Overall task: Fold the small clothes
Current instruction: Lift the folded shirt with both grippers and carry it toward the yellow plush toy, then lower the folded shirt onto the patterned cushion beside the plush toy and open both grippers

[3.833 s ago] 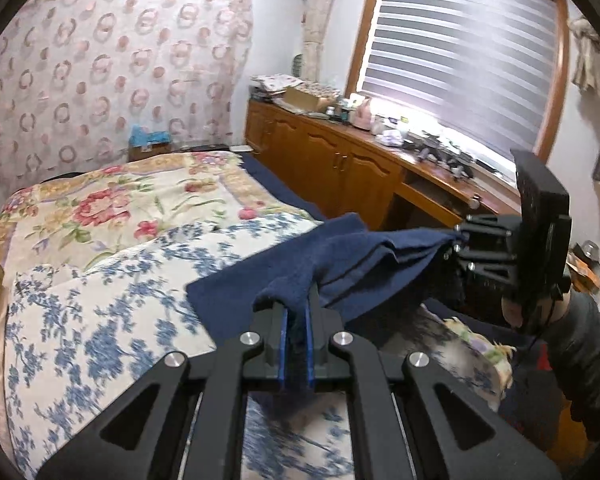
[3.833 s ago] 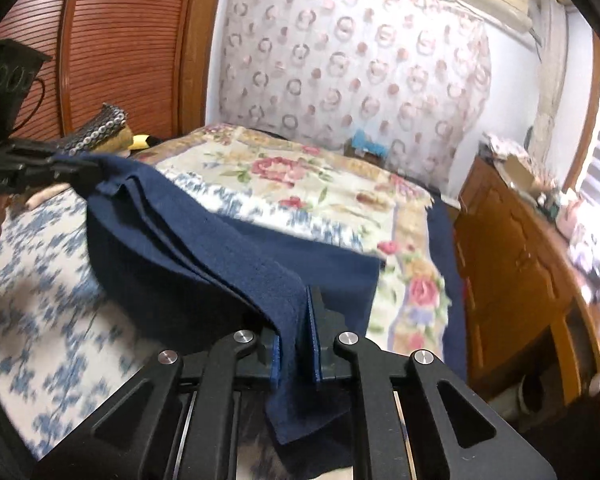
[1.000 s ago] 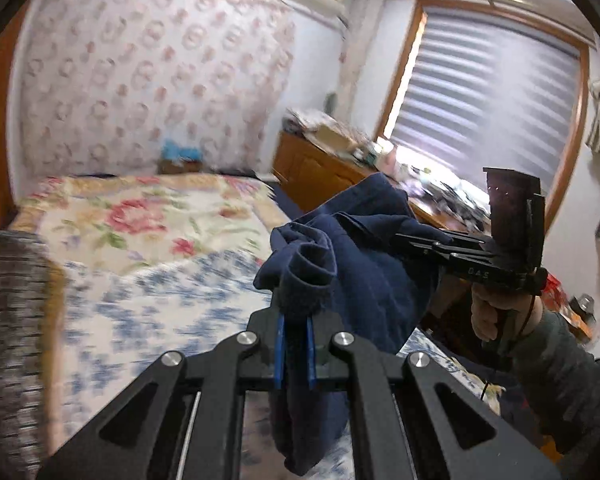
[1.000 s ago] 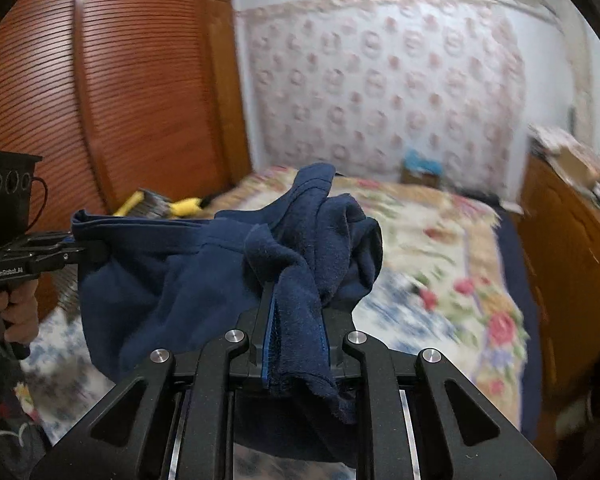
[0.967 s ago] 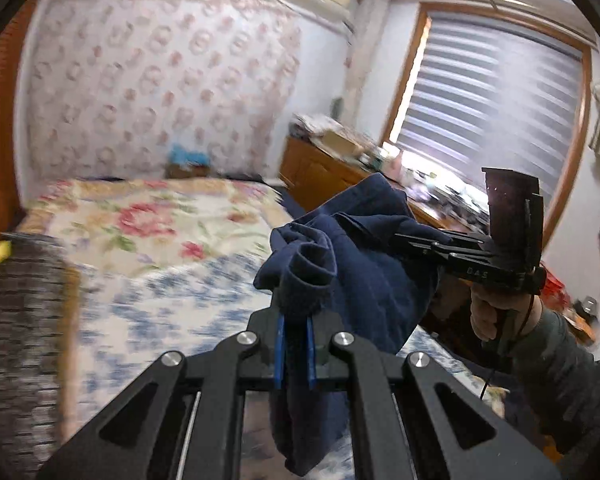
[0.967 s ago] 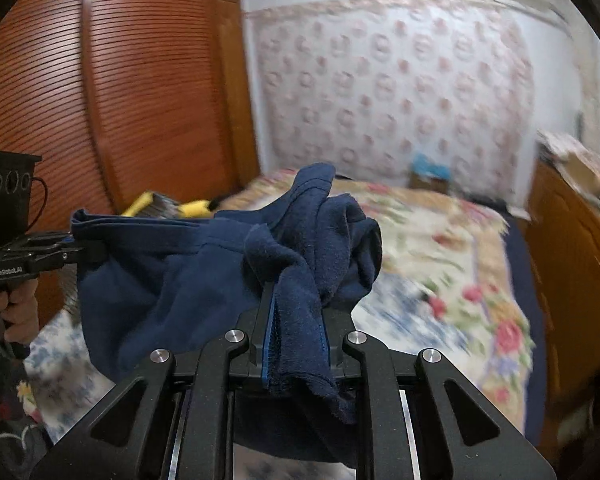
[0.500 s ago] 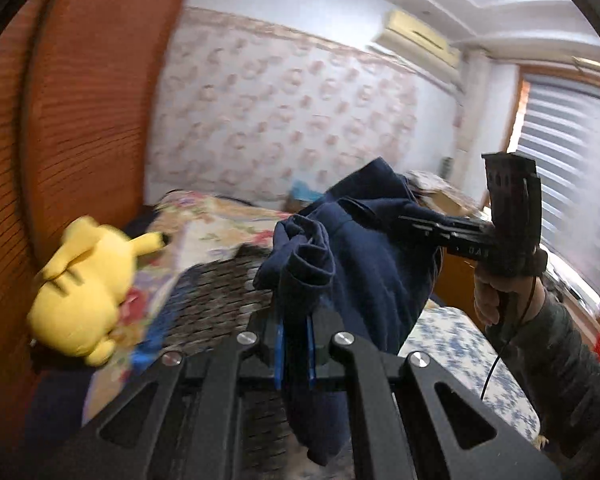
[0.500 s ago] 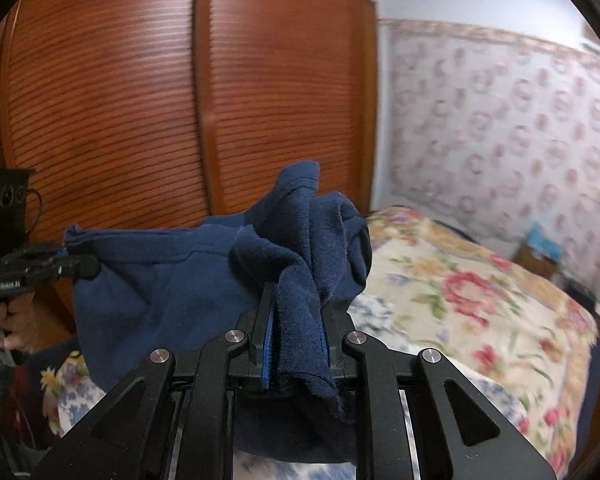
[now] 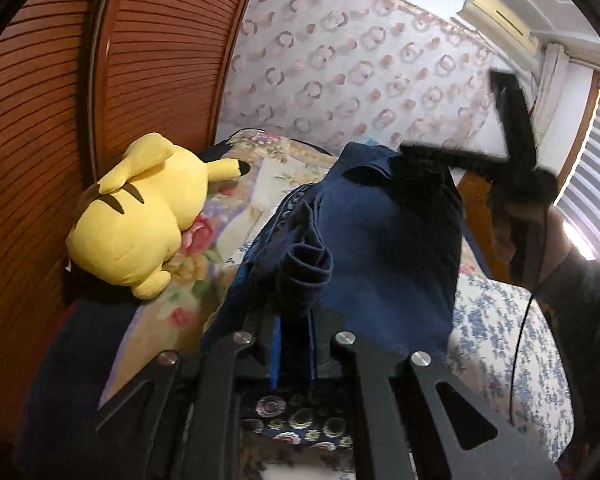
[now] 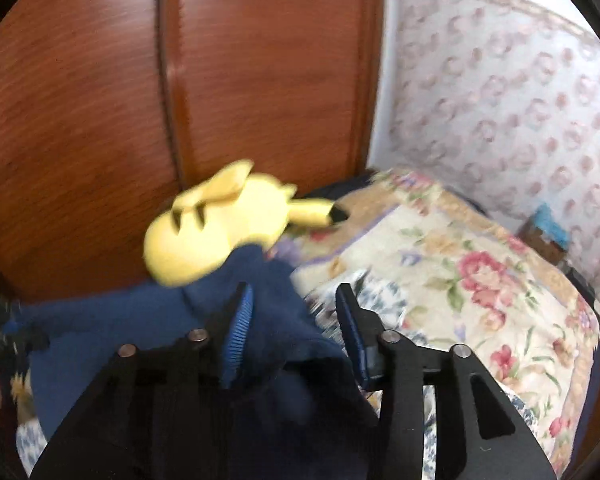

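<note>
left gripper [image 9: 292,344]: jaws nearly closed and beginning to part, a bunched fold of the navy garment [image 9: 380,248] pinched between the blue pads at lower centre of the left wrist view.
right gripper [image 10: 296,320]: jaws opening; the pads stood apart with the garment lying loose between them, resting against the left pad only, so no grip.
garment position: draped from the left gripper up and to the right of the frame, toward the right gripper seen blurred at upper right; already folded into several layers.
key relation: the garment's long axis ran between the two grippers, and it lay directly ahead of and below both; the left hand alone held it, so in my judgement the release to come falls to that hand.
landing surface: a dark flower-printed cloth [image 9: 300,424] under the left gripper, apparently a stack near the edge of the bed [image 10: 480,264]; judged the drop point.
nearby object: yellow plush toy [image 9: 140,216] at left of the frame, just beside the garment, contact not confirmed.
room: slatted wooden wardrobe doors [image 9: 52,80] at upper left, patterned curtain on the back wall, window blinds at far right.
image quality: right wrist view motion-blurred.
</note>
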`<state>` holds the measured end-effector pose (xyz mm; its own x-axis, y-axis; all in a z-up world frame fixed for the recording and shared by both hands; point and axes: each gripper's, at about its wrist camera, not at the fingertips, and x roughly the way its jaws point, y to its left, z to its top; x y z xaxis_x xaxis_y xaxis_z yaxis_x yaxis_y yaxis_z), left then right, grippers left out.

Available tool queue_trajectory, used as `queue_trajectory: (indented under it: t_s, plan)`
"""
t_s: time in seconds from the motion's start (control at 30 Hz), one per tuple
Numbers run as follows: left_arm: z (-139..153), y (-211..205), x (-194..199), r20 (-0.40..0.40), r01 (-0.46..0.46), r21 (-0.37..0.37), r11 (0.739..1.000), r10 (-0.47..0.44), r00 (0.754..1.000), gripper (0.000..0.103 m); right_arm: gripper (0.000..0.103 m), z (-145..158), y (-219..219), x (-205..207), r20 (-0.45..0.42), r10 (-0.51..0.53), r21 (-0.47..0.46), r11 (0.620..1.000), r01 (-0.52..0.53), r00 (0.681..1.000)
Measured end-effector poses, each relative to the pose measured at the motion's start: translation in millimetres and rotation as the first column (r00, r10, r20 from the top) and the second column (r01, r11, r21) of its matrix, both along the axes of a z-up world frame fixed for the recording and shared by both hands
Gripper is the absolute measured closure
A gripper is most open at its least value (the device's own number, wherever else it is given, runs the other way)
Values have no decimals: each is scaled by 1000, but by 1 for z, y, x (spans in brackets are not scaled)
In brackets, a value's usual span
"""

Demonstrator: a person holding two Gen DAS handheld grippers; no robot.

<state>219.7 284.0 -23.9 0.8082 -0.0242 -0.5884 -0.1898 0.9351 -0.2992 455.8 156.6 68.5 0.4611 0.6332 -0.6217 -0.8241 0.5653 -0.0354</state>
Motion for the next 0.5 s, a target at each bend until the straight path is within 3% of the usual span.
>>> queue_trajectory:
  t_s: [0.13,0.2,0.3,0.4,0.5]
  plan:
    - [6,-5,-9,-2,-8,20,1000,8,1000,85,56,16,-20,-9,53,-29,65,998,25,998]
    - [13,-6,-12,7,-9,42,999,8,1000,73,56,19,-30,-16,29,6,65,998,-8,1000]
    - [23,-10,-17,34,-17,105,994,13,999,59,56,6,-35,-30,17,74,-1,997,-74,997]
    - [26,-13,-16,38,-1,139,990,-4,999,55,55,-15,-35,-41,38,97,-90,992,-93,995]
    - [21,-16,-9,21,22,124,992,-25,999,45,55,-32,-23,-34,51,86,-165,983,-77,995]
